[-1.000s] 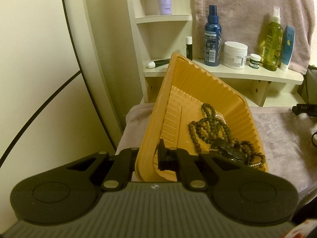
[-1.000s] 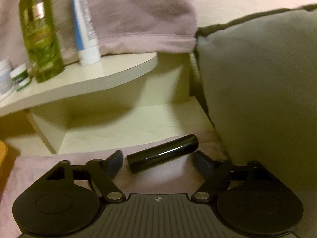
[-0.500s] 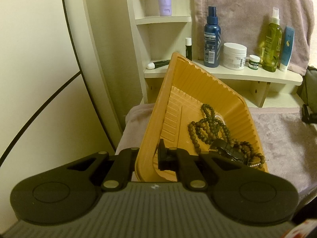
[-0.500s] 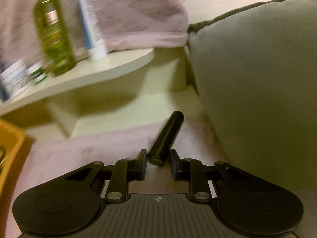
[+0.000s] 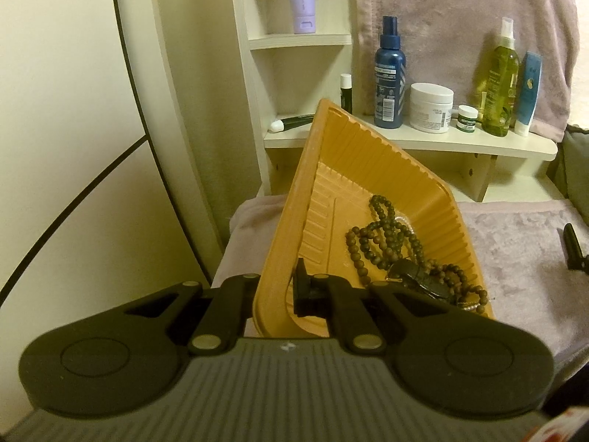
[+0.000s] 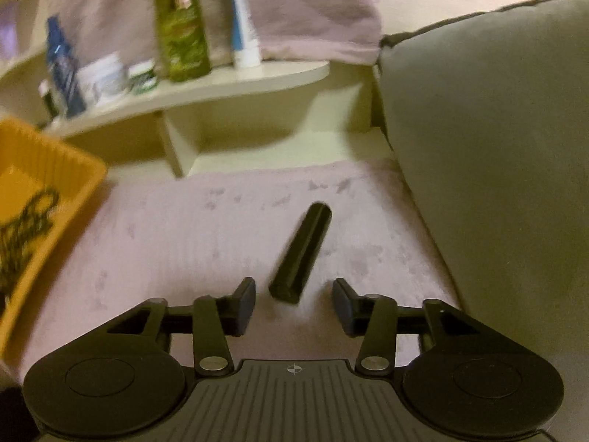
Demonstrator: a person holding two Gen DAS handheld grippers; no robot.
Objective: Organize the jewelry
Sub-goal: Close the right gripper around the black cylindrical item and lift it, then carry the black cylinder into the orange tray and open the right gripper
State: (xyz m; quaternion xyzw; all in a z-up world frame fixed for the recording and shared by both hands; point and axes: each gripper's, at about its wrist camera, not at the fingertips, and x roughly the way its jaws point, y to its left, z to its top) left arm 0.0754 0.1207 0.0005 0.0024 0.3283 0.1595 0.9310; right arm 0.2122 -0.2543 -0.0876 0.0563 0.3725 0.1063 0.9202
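Pink plush cloth (image 6: 206,228) was spread over the surface, with a cream shelf (image 5: 423,143) of toiletry bottles behind and a grey cushion (image 6: 497,147) at 3 o'clock in the right wrist view.

Left hand-held gripper (image 5: 274,291) was seen clamped on the near rim of the orange tray (image 5: 368,169), which was tipped up on that side. Dark bead strands (image 5: 383,239) were piled toward the tray's 4 o'clock corner, with a dark flat object on top.

Right hand-held gripper (image 6: 293,304) was seen parted, holding nothing. Black cylinder (image 6: 302,254) lay on the cloth, its near end between the fingertips, touching neither, its far end pointed at 1 o'clock.

Step judged: cylinder pickup for the tray. To be done well:
- jaws squared across the cylinder's long axis
- grip taken further up the body, not at the end
- tray tilt held steady, so beads were not spilled

Hard to make out:
- right wrist view was motion-blurred; bottle labels unreadable
- the dark object on the beads could not be identified
- tray underside and its contact with the cloth were hidden
- the cylinder's nature (case or tube) could not be told
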